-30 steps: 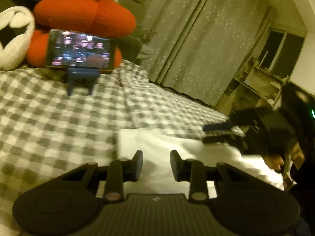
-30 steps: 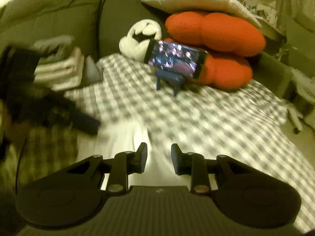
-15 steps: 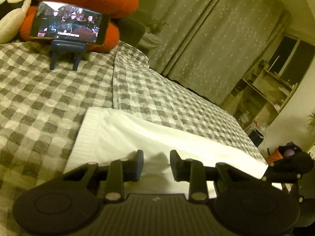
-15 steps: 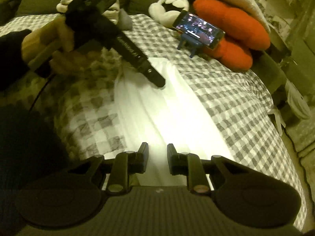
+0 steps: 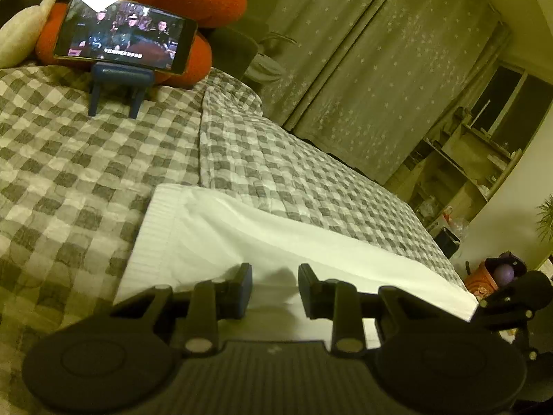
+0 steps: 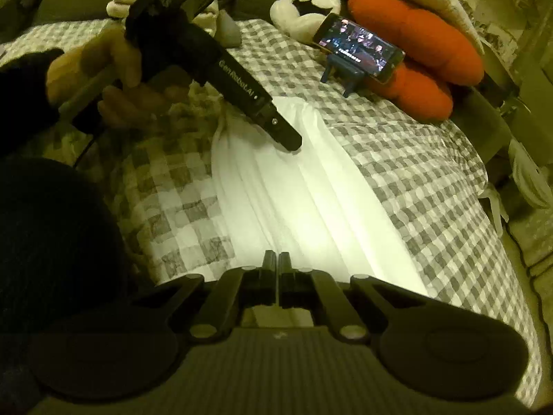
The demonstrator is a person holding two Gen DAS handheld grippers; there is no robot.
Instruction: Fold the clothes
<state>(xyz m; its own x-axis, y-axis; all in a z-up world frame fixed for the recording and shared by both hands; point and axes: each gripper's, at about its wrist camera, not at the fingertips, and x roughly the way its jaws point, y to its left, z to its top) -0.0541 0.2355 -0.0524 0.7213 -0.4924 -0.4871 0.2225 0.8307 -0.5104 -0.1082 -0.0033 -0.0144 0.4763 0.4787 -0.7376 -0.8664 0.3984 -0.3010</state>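
A long white cloth (image 6: 304, 186) lies flat on the checked blanket (image 6: 414, 180). The right gripper (image 6: 277, 273) has just been closing and now pinches the near end. The left gripper (image 5: 274, 288) sits partly open over the far end, cloth between its fingers. The cloth looks soft, striped and smooth.

Count: one white folded cloth (image 6: 304, 190); one checked bedspread (image 6: 432, 180); one phone (image 5: 124, 33) on one blue stand (image 5: 119, 84); two claws, left claw (image 5: 274, 288) and right claw (image 6: 277, 276).
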